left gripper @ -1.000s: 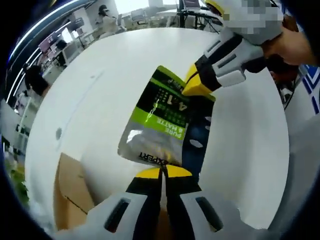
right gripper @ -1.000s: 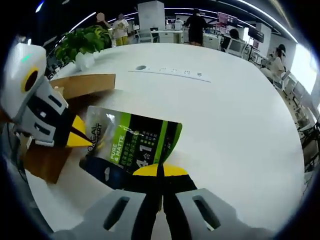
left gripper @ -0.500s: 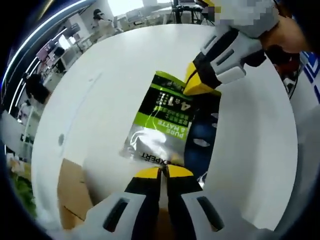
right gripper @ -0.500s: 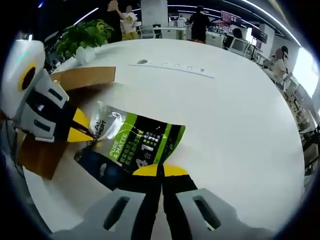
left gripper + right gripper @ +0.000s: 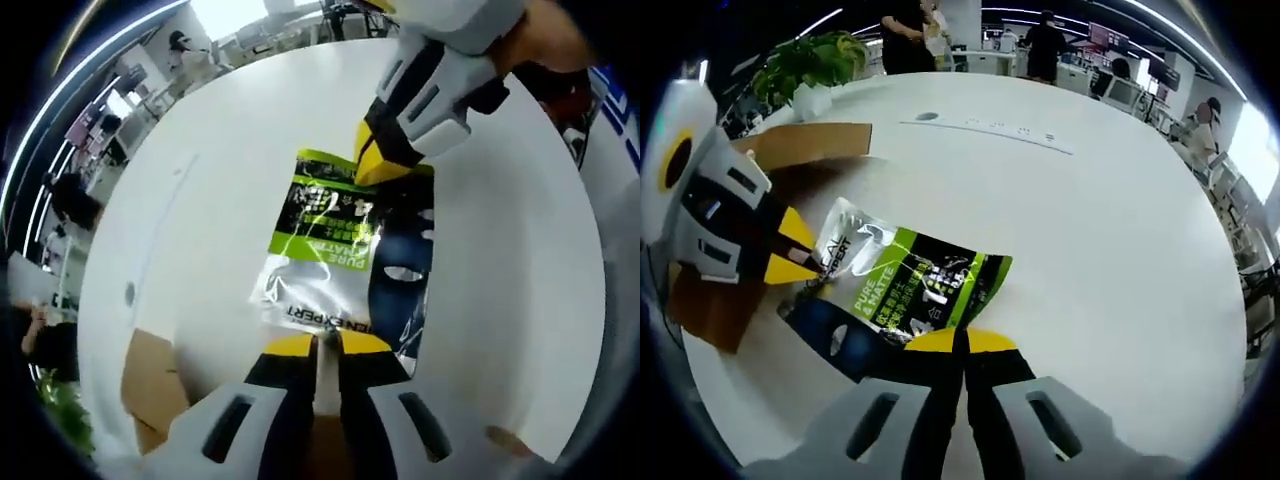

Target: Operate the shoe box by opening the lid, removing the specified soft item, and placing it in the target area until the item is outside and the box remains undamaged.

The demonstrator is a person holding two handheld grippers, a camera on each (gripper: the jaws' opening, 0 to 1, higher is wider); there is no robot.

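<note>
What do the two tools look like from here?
Both match: the left tool and right tool have yellow tips on black jaws, then white-grey bodies with dark slanted slots. The left one's body carries a yellow-ringed round marking, seen in the right gripper view.

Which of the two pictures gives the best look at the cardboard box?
The right gripper view: the cardboard box shows its raised flap and shadowed inside, behind the green pouch and partly behind the left gripper. The left gripper view catches just a brown corner beside its own jaws.
</note>
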